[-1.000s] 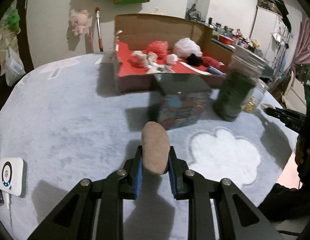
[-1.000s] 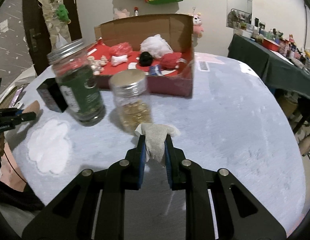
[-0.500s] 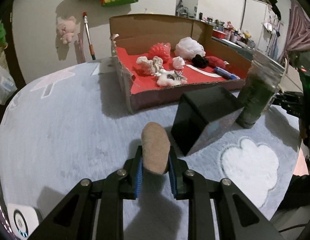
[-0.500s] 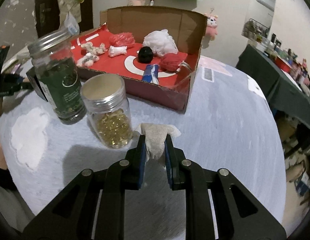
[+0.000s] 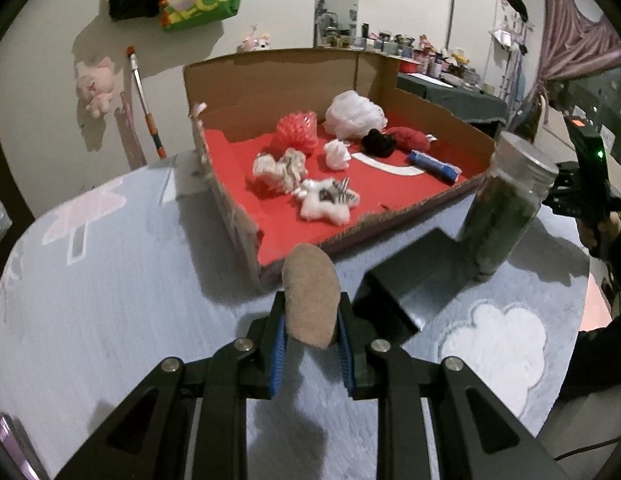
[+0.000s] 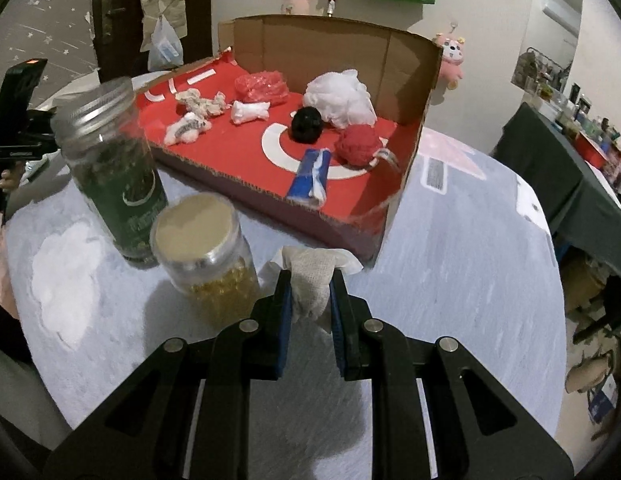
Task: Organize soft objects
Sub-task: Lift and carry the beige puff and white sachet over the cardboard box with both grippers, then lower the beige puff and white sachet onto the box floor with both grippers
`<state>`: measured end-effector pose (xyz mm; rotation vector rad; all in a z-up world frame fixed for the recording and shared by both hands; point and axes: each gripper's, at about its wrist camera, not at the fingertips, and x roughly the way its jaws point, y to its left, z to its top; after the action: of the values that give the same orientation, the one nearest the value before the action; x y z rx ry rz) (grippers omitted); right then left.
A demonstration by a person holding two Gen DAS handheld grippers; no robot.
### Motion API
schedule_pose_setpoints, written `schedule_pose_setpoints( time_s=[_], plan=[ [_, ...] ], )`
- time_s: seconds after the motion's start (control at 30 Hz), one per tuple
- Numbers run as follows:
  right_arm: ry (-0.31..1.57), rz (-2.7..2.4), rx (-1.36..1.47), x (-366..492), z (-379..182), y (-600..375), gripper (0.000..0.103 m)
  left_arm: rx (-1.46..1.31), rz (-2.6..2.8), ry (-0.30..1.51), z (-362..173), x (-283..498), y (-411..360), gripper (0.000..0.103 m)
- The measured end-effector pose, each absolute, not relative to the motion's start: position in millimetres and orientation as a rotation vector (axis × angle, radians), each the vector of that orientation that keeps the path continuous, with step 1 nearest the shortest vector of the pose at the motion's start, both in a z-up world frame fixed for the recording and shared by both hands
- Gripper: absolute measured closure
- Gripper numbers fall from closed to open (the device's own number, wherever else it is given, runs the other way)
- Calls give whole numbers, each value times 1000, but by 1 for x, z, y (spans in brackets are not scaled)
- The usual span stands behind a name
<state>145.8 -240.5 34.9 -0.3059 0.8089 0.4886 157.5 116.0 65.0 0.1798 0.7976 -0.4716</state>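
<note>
From my left wrist camera, my left gripper [image 5: 310, 334] is closed tight on a tan felt-like piece [image 5: 309, 294], a rounded, matte, oval lump that sticks up past the blue pads and is held off the table [image 5: 110, 300], which is covered in a pale grey-blue plush cloth with a white cloud shape. Just beyond it is the near corner of the cardboard box [image 5: 238, 216], whose red floor holds the other soft things: a white fluffy wad [image 5: 355, 115] by the back wall, a red crinkled bundle [image 5: 294, 134], a black ball [image 5: 377, 142], a dark red ball [image 5: 408, 139], a small white scrap [image 5: 337, 153], two striped white rag lumps [image 5: 279, 168] and a blue wrapper [image 5: 432, 165] near the right wall. A black box [image 5: 410, 284] lies just right of my fingers, and a tall jar of green stuff [image 5: 504, 204] stands beyond it by the box's front wall; my other gripper shows at the right edge. From my right wrist camera, my right gripper [image 6: 309, 312] is fully closed on a cream waffle-weave cloth [image 6: 312, 280], crumpled and limp, its loose edges flopping over both pads, held off the table near the box's front right corner [image 6: 382, 220]. A squat jar of golden capsules [image 6: 208, 256] stands just left of it, with the green jar behind that.
</note>
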Motion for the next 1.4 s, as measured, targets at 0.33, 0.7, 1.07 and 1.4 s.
schedule_pose_setpoints(
  time_s=[0.33, 0.7, 1.07, 1.4],
  plan=[
    [821, 554, -263, 171, 59, -236, 86, 176, -581, 810, 96, 194, 98, 79],
    [918, 685, -141, 228, 75, -207, 86, 175, -672, 923, 102, 247, 36, 77],
    [1150, 699, -127, 299, 49, -154, 86, 245, -679, 1116, 73, 299, -21, 76],
    [1307, 660, -117, 329, 22, -142, 86, 300, -657, 1204, 52, 325, -40, 71]
  ],
)
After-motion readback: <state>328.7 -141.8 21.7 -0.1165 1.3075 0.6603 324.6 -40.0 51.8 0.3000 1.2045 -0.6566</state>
